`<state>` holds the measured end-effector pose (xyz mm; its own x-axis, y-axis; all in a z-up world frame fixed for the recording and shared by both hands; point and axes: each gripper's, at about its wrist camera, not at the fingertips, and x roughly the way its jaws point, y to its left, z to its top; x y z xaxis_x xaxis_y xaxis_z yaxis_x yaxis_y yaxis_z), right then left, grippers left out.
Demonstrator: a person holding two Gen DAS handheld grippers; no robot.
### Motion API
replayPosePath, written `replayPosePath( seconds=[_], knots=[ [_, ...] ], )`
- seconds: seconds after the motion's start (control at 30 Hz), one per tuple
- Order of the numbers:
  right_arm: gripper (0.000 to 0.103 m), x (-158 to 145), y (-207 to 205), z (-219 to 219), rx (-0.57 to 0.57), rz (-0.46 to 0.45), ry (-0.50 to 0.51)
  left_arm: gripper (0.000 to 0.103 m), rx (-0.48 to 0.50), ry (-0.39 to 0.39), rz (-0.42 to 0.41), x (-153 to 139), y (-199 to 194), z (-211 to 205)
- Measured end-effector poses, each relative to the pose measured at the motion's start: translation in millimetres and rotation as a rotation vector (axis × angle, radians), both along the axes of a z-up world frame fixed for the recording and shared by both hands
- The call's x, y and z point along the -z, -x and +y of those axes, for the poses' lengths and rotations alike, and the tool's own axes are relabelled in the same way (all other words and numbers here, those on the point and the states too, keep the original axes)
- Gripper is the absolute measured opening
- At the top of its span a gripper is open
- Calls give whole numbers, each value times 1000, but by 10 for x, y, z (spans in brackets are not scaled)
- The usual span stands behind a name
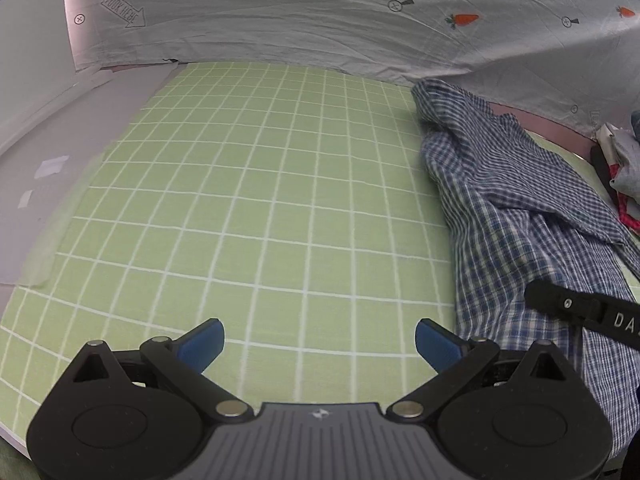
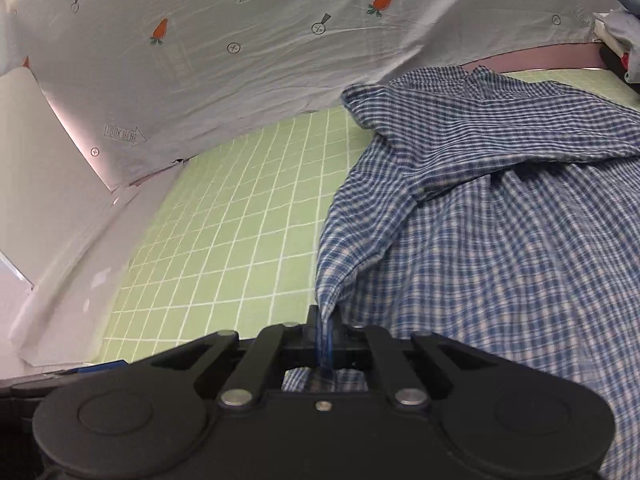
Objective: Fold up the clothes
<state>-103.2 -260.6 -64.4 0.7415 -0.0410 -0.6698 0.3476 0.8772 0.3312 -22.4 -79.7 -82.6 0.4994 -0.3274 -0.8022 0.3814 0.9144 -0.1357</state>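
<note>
The right gripper pinches the crumpled blue-and-white checked shirt at frame right, the left gripper gapes over bare green grid-lined mat, and a pale carrot-print sheet hangs across the top.

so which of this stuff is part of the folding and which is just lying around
Part of the job:
- checked shirt
- right gripper, shut on the shirt's edge
- left gripper, open, empty
- green grid mat under the shirt

Just lying about:
- carrot-print sheet behind
- heap of other clothes at the far right
</note>
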Motion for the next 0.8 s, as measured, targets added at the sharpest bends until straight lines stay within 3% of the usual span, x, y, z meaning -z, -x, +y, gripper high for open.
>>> replayPosePath(
  seconds=[0.13,0.3,0.43,0.53,0.63,0.8],
  knots=[
    [3,8,170,-437,16,29,40,101,21,-16,15,58,190,-292],
    [4,179,217,-684,-16,120,184,101,26,-47,41,132,327,-486],
    [19,437,178,-666,-66,216,225,101,9,-78,43,138,328,-588],
    [26,466,161,-665,-111,232,247,101,-2,-99,29,97,287,-671],
    [47,381,154,-831,-100,194,186,101,-26,-97,30,66,235,-736],
    [59,190,176,-1194,-42,112,146,101,-75,-77,26,5,122,-939]
  ],
)
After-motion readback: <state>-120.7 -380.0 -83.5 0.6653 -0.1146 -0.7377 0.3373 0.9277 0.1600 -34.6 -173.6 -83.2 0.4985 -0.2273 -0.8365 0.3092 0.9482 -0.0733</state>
